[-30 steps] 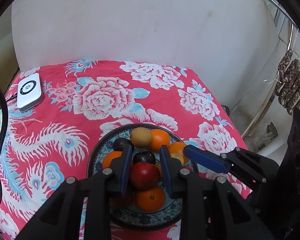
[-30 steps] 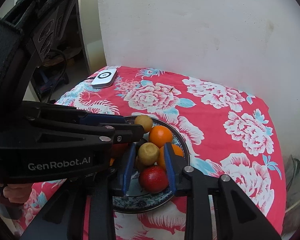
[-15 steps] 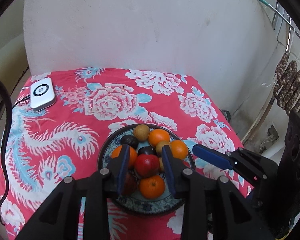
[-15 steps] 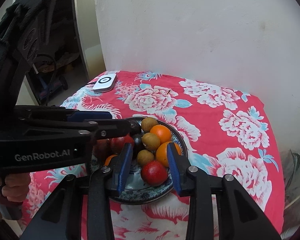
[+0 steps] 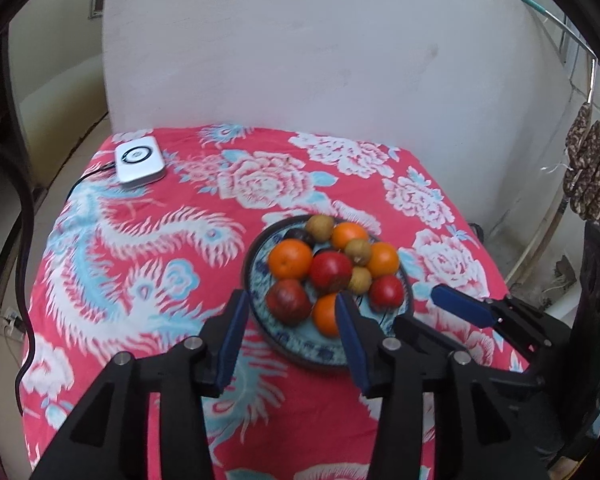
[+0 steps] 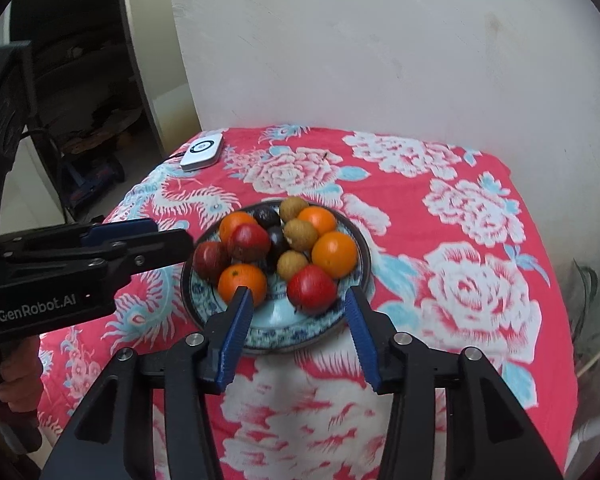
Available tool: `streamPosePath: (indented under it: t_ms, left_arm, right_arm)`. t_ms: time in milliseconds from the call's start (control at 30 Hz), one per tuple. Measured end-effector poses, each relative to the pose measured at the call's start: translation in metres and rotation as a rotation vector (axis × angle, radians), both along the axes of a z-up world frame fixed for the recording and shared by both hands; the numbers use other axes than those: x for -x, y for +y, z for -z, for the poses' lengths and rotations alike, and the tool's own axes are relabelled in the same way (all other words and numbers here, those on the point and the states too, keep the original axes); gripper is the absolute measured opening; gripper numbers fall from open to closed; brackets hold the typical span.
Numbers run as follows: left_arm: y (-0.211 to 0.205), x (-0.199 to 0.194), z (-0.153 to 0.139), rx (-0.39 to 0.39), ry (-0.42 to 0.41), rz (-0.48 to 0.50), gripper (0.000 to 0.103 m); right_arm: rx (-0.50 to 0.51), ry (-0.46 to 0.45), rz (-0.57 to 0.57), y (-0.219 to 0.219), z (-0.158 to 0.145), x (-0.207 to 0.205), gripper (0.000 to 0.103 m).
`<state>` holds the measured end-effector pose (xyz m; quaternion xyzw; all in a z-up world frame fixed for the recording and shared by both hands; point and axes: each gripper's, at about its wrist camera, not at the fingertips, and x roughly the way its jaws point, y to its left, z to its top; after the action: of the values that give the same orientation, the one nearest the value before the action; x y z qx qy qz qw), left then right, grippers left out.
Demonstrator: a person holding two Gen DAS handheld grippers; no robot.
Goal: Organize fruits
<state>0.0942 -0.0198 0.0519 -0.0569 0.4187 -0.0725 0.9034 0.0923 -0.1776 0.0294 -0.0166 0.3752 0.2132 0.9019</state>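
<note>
Tablecloth (image 5: 148,240): red with white and blue flowers, fills the middle of both views, pale wall behind.
Left gripper (image 5: 290,304): lower centre of its own view, blue pads apart and just been widening, nothing between them but the near rim of the plate below; in the right wrist view it juts in from the left edge.
Right gripper (image 6: 298,300): lower centre of its view, pads spread and just been opening, gripping nothing, a red fruit (image 6: 312,289) showing in the gap on the plate.
Plate (image 6: 276,338): blue patterned, centre of frame, just beyond both sets of tips.
Fruits: all piled on the plate, oranges (image 5: 291,259), red ones, small tan ones (image 6: 300,234), a dark pair at the back, possibly plums.
White device (image 5: 139,159): upper left on the cloth, cable trailing off the edge.
</note>
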Motion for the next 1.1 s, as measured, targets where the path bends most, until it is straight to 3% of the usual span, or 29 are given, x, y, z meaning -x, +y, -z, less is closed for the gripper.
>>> streamPosePath:
  t_ms: [300,700,1100]
  left_arm:
    - [-0.005,0.019,0.010,-0.063,0.005,-0.036,0.063]
    - [-0.015,0.023,0.029,-0.124,0.049,-0.071,0.064]
    - [-0.015,0.022,0.038,-0.111,0.075,-0.094,0.070]
  right_arm:
    - [0.004,0.052,0.054,-0.008,0.013,0.013,0.058]
    - [0.013,0.098,0.108,-0.017,0.028,0.012,0.058]
    - [0.043,0.087,0.123,-0.012,0.034,0.012,0.060]
